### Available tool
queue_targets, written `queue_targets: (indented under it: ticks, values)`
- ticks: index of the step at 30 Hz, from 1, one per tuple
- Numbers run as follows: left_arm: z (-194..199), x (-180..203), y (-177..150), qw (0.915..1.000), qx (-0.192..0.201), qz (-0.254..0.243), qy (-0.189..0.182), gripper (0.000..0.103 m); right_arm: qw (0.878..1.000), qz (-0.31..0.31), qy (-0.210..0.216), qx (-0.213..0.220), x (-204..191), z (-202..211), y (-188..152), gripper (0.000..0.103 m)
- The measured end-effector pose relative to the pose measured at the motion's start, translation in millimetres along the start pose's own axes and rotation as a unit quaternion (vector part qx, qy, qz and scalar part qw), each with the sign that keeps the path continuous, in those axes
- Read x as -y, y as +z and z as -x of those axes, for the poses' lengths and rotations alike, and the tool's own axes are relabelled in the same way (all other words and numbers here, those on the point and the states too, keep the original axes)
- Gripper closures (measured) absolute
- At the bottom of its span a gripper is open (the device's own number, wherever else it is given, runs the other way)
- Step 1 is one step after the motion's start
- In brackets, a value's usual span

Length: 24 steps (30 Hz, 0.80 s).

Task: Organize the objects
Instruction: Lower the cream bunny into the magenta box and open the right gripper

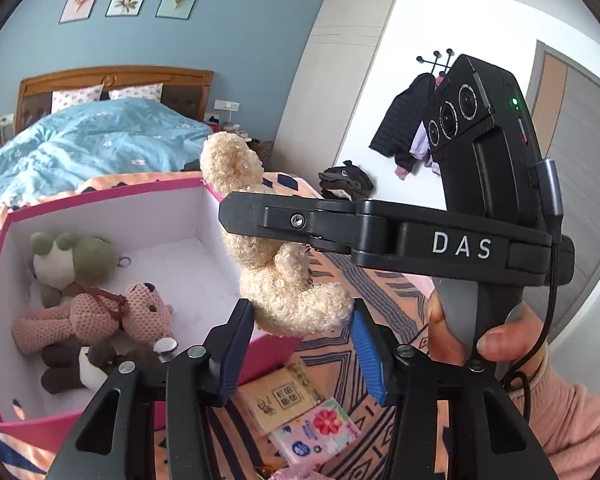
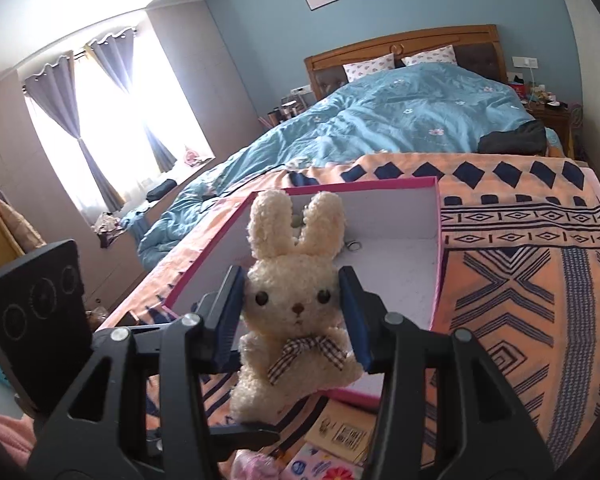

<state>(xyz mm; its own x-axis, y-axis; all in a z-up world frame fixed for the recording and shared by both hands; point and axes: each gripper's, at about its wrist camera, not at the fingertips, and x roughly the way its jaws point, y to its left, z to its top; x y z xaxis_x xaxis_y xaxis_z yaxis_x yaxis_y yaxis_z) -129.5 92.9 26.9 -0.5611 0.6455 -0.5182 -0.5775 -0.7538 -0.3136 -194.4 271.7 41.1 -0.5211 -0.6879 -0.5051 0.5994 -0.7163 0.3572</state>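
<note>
A cream plush bunny (image 2: 292, 356) with a checked bow hangs over the near edge of a pink box (image 2: 360, 182). My right gripper (image 2: 294, 304) is shut on its head, one pad on each cheek. In the left wrist view that right gripper (image 1: 236, 220) reaches in from the right across the bunny (image 1: 232, 160). My left gripper (image 1: 302, 320) has its blue pads against both sides of the bunny's lower body. The white-lined box (image 1: 100, 196) holds a green and white plush (image 1: 72, 256), a pink knitted bear (image 1: 100, 316) and a brown plush (image 1: 80, 364).
The box sits on an orange patterned bedspread (image 2: 520, 280), with a blue duvet (image 2: 400, 120) behind it. A brown packet (image 1: 280, 396) and a flowered tissue pack (image 1: 316, 428) lie in front of the box. A person's hand (image 1: 500, 340) holds the right gripper's handle.
</note>
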Motion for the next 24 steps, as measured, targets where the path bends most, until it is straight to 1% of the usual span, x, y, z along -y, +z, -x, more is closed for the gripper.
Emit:
queue_targets:
  ticks: [4,9,15,17,19,21,23,24]
  values:
    - [-11.9,-11.3,3.8,0.9999,-0.009,0.013,0.003,0.056,1.000,-0.005,-0.016,-0.002,6.8,-9.4,4.3,0.053]
    - [-28.5,-27.3,4.4,0.9988,-0.026,0.042,0.003,0.057,0.999,-0.010,-0.031,-0.016,16.8,-26.7,5.9,0.053]
    - [-48.6,-41.9,1.3,0.9966,-0.053,0.063,0.005,0.057,0.997,-0.020,-0.055,-0.047,29.8,-47.4,1.0,0.053]
    - [-55.1,-45.2,0.6,0.9959,-0.062,0.064,0.014,0.057,0.996,-0.020,-0.068,-0.053,32.6,-51.7,-1.2,0.052]
    - [-59.8,-49.8,0.8,0.9949,-0.071,0.071,0.015,0.057,0.995,-0.018,-0.080,-0.062,34.0,-55.8,-2.8,0.051]
    - [-62.2,-52.2,0.0,0.9943,-0.075,0.073,0.023,0.057,0.992,-0.013,-0.105,-0.066,35.2,-58.4,-4.6,0.050]
    - [-63.1,-54.5,-1.2,0.9937,-0.076,0.077,0.030,0.057,0.991,-0.013,-0.119,-0.063,36.7,-57.8,-4.8,0.046]
    - [-63.1,-55.9,-1.8,0.9934,-0.076,0.080,0.031,0.057,0.991,-0.013,-0.121,-0.061,37.1,-56.9,-4.6,0.041]
